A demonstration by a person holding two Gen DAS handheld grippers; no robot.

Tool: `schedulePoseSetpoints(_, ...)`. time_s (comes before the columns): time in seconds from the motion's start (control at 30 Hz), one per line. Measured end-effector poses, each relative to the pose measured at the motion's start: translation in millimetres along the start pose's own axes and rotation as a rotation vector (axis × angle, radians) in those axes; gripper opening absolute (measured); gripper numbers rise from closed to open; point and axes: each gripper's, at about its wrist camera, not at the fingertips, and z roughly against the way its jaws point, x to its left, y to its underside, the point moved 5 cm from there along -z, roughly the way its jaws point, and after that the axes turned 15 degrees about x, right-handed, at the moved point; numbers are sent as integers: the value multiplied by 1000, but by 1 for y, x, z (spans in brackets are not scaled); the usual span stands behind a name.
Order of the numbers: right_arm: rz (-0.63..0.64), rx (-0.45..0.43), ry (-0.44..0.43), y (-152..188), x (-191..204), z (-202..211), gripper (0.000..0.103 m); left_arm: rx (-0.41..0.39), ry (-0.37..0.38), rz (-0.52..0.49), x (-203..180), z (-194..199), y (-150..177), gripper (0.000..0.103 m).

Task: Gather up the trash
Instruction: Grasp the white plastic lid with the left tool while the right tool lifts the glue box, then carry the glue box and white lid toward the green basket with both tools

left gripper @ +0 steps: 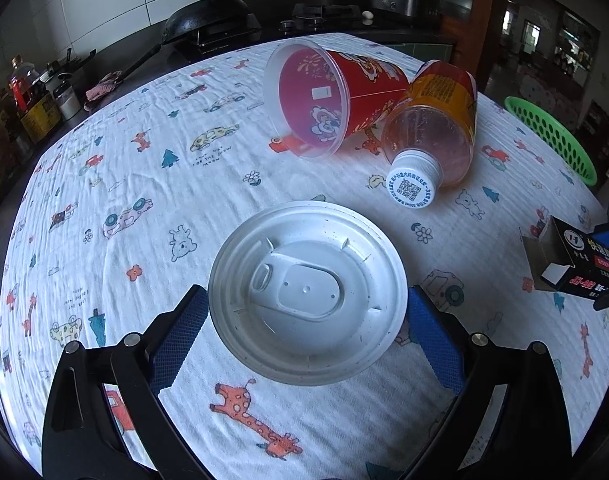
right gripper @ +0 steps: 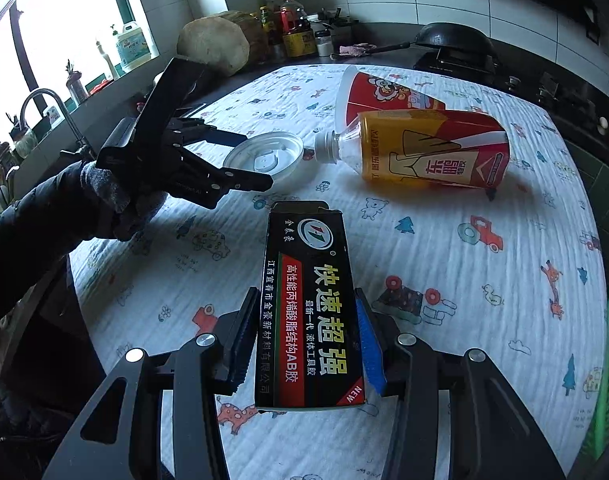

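The surface's cloth (left gripper: 152, 168) is white, printed with orange giraffes, teal trees, red trucks and outlined bears. At its 12 o'clock edge lies a red cup (left gripper: 324, 96) with cartoon figures and a white rim; beside it is a clear bottle (left gripper: 436, 120) with an orange-and-red label and a white cap. The lid (left gripper: 308, 292) is plain white, the glue box (right gripper: 308, 304) black with yellow and white lettering on a red band, the basket (left gripper: 552, 136) bright green at 2 o'clock, and the gripper pads (left gripper: 180, 332) blue.

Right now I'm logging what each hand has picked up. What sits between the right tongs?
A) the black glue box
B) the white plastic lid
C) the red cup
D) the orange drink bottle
A: in the right wrist view the black glue box is pinched between the right tongs, lifted clear of the tablecloth.
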Motion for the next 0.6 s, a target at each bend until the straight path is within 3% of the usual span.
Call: schedulePoseSetpoints(0.6, -145, -96, 25, 29, -35, 42, 44, -59, 1, 48, -11, 27, 13, 91)
